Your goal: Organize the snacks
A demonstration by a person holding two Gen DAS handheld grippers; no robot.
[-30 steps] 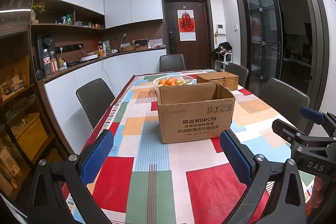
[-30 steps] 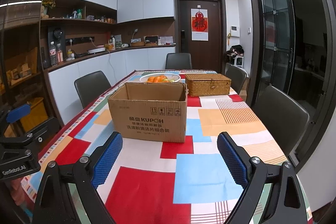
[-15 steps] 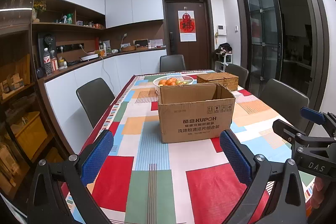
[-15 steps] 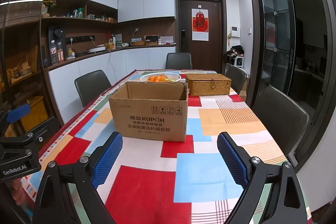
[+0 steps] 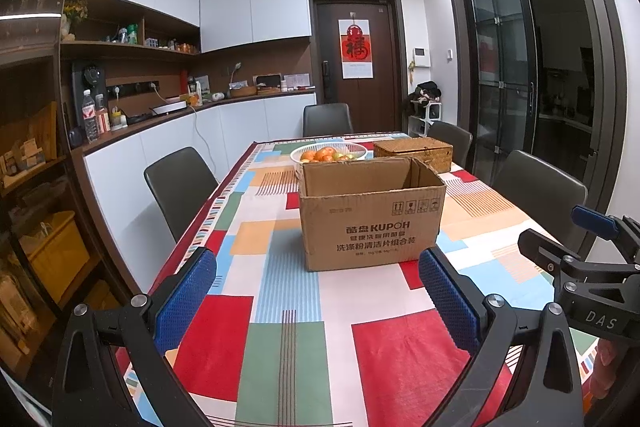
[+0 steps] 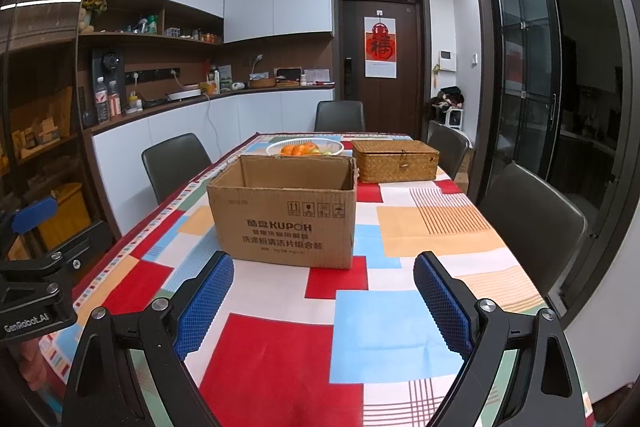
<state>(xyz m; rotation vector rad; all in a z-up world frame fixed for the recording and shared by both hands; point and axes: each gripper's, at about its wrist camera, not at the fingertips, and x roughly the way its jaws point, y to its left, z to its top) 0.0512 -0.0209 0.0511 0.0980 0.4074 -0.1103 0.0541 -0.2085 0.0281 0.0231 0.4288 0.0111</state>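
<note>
An open cardboard box (image 5: 372,217) (image 6: 284,211) stands in the middle of the table; its inside is hidden from here. Behind it sit a lidded wicker basket (image 5: 414,151) (image 6: 396,160) and a white bowl of oranges (image 5: 328,153) (image 6: 305,148). My left gripper (image 5: 318,297) hangs open over the near table, short of the box, nothing between its blue pads. My right gripper (image 6: 324,301) is open too, also short of the box and empty. Each gripper shows at the edge of the other's view, the right gripper (image 5: 592,259) and the left gripper (image 6: 36,263).
A patchwork tablecloth (image 5: 288,343) (image 6: 384,331) covers the long table. Dark chairs (image 5: 180,187) (image 6: 528,211) line both sides and the far end. A counter and shelves (image 5: 132,115) run along the left wall; glass doors (image 6: 528,67) stand on the right.
</note>
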